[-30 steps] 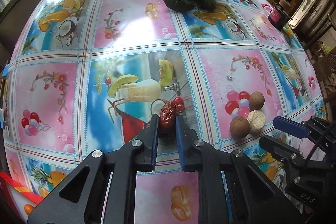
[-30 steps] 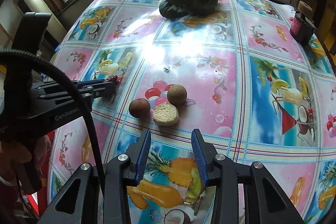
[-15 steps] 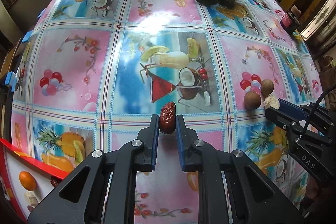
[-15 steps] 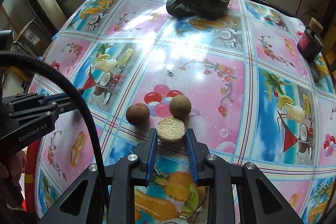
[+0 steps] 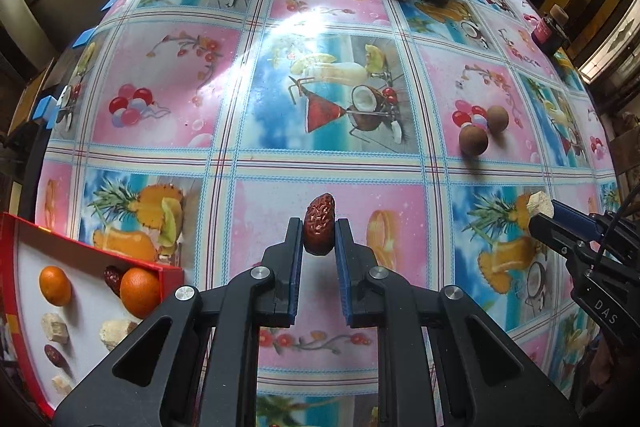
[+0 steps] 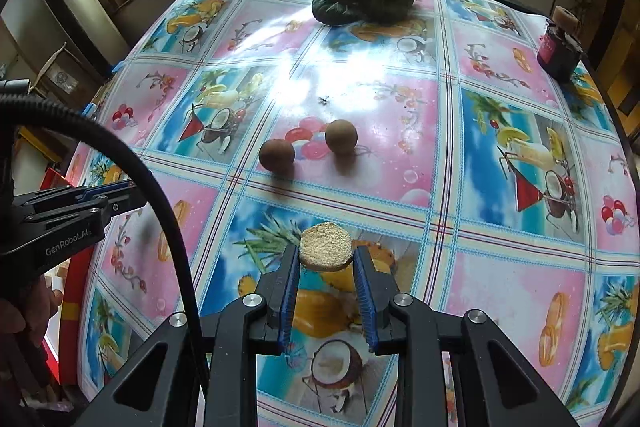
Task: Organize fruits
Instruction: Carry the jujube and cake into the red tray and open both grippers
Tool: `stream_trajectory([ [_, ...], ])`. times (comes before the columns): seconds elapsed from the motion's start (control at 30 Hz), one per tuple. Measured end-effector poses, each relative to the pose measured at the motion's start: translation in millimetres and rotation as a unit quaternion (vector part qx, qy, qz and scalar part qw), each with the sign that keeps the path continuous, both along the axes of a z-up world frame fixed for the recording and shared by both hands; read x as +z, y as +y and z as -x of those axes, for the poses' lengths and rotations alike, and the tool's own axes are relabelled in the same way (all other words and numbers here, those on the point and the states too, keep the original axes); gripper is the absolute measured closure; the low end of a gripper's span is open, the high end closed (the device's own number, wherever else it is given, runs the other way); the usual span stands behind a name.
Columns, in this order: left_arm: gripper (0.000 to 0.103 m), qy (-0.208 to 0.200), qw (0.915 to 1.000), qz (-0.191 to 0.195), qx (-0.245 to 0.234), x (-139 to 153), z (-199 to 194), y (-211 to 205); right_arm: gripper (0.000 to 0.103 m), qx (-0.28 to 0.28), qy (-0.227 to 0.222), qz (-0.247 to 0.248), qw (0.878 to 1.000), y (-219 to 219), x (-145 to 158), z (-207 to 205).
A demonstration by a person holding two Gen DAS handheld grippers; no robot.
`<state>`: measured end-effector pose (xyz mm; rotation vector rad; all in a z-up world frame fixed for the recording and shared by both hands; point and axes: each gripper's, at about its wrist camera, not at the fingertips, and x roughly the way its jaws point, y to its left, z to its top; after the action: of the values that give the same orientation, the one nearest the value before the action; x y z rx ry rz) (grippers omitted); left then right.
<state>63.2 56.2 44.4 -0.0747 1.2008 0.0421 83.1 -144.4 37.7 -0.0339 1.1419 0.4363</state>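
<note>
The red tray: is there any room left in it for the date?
Yes. The tray has bare white floor along its far wall, above the oranges. Its near end is crowded with oranges, dates and pale chunks. The table is bare between tray and brown balls.

We see the red tray (image 5: pixel 90 251) cut off by the left wrist picture's left edge, so its full contents cannot be counted. A red date (image 5: pixel 112 277) lies half hidden behind an orange (image 5: pixel 140 291). We cannot read the label on the dark jar (image 6: pixel 557 51), and the left hand (image 6: pixel 28 311) is largely out of frame
</note>
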Motion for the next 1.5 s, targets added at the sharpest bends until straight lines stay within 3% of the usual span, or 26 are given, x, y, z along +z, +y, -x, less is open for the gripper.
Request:
stream_trajectory([
  [0.33,0.088,-0.009,0.9999,-0.014,0.003,7.5,30.0,-0.6,0.077,0.01,-0.001,0.001,1.0,3.5,6.5,23.0],
  [0.73,0.088,-0.017,0.9993,-0.016,0.029,16.9,59.5,15.3,0.077,0.054,-0.014,-0.001,0.998,36.6,22.6,45.0],
  [1.13,0.088,-0.025,0.9964,-0.019,0.079,24.5,90.9,58.5,0.077,0.135,-0.024,-0.007,0.99,102.7,31.6,71.2],
  [1.5,0.088,-0.025,0.9882,-0.023,0.149,25.7,131.3,120.4,0.077,0.212,-0.031,-0.013,0.977,176.5,37.8,91.9],
])
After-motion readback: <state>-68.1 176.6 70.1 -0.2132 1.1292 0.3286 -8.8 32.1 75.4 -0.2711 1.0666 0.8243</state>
